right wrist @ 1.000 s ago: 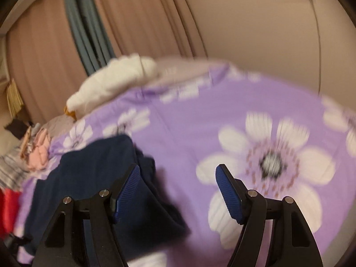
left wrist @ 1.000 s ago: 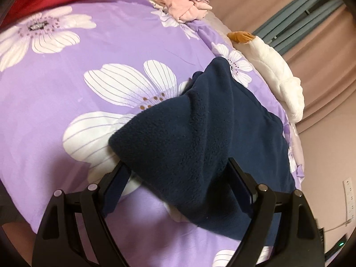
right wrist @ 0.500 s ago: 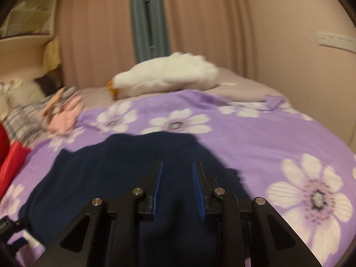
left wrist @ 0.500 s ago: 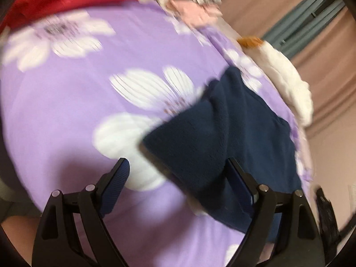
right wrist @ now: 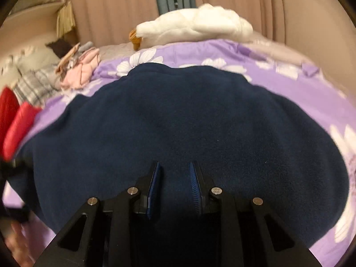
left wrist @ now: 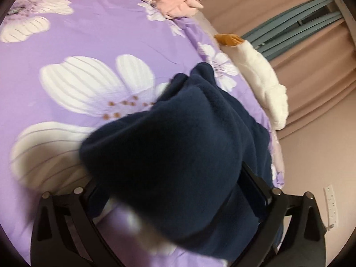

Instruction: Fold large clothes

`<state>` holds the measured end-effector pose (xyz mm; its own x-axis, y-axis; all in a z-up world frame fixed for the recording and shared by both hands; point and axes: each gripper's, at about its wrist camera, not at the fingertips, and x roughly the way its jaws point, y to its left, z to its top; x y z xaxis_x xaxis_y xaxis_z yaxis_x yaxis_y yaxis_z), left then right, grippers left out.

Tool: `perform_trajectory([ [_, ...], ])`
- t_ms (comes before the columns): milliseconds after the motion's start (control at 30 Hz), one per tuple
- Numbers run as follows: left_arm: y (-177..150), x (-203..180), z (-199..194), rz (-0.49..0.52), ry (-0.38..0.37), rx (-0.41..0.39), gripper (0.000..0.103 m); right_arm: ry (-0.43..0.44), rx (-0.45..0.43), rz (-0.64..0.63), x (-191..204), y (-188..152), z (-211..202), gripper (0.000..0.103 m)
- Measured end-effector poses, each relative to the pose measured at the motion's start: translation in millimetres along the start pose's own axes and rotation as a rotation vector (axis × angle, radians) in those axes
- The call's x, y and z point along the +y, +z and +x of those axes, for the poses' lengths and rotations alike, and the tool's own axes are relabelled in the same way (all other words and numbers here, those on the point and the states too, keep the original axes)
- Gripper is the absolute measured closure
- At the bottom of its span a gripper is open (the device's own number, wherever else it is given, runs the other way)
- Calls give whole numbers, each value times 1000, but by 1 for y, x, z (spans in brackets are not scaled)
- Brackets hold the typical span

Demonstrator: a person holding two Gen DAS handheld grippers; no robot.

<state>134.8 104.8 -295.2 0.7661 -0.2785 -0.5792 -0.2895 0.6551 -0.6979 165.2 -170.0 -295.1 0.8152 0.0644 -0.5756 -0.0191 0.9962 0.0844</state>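
A navy fleece garment [left wrist: 178, 146] lies on the purple flowered bedspread [left wrist: 89, 44]. In the left wrist view a bunched fold of it fills the space between my left gripper's [left wrist: 171, 184] wide-open fingers and hides their tips. In the right wrist view the garment [right wrist: 178, 122] spreads wide across the bedspread [right wrist: 300, 93]. My right gripper [right wrist: 174, 178] has its blue pads [right wrist: 155, 178] narrowed to a small gap with the fleece edge between them.
A white plush goose [right wrist: 195, 24] lies at the head of the bed, also showing in the left wrist view [left wrist: 264, 84]. A pile of pink and grey clothes [right wrist: 75, 66] and a red item [right wrist: 15, 122] sit at the left. Curtains [right wrist: 111, 6] hang behind.
My right gripper swung over the garment, narrowed from wide open and moved in onto its near edge. My left gripper pulled back briefly, then pushed in around the bunched fold.
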Motion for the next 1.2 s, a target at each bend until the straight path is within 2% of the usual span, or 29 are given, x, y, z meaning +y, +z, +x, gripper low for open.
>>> perform_trajectory([
  [67, 4, -3, 6, -6, -5, 16, 1, 6, 2, 6, 1, 1, 1, 78],
  [133, 11, 0, 6, -48, -58, 49, 1, 32, 5, 29, -3, 2, 2, 78],
  [233, 20, 18, -2, -226, -192, 51, 2, 48, 9, 35, -7, 4, 3, 78],
  [267, 23, 23, 0, -262, -193, 61, 7, 47, 10, 32, -5, 5, 3, 78],
  [300, 25, 25, 5, -282, -157, 89, 19, 43, 10, 26, -4, 5, 3, 78],
  [367, 26, 19, 13, -235, -97, 129, 28, 34, 7, 17, -2, 4, 2, 78],
  [467, 21, -1, 15, -116, -99, 153, 29, 53, 13, 37, -7, 5, -4, 78],
  [533, 18, -7, 18, -75, -122, 203, 28, 73, 21, 59, -14, 7, -5, 78],
  [600, 16, -5, 19, -83, -161, 241, 19, 101, 33, 96, -23, 7, -7, 78],
  [667, 17, -5, 20, -92, -191, 255, 18, 130, 43, 133, -30, 8, -7, 78],
  [767, 13, -4, 22, -107, -134, 200, 27, 144, 55, 152, -30, 8, -7, 78],
  [900, 9, -9, 23, -71, -65, 150, 34, 96, 32, 119, -26, 5, -16, 78],
  [1100, 6, -12, 22, -36, -19, 110, 36, 101, 47, 107, -32, 4, -16, 78],
  [1200, 3, -25, 21, 56, 44, 59, 39, 88, 52, 118, -31, 0, -7, 78],
])
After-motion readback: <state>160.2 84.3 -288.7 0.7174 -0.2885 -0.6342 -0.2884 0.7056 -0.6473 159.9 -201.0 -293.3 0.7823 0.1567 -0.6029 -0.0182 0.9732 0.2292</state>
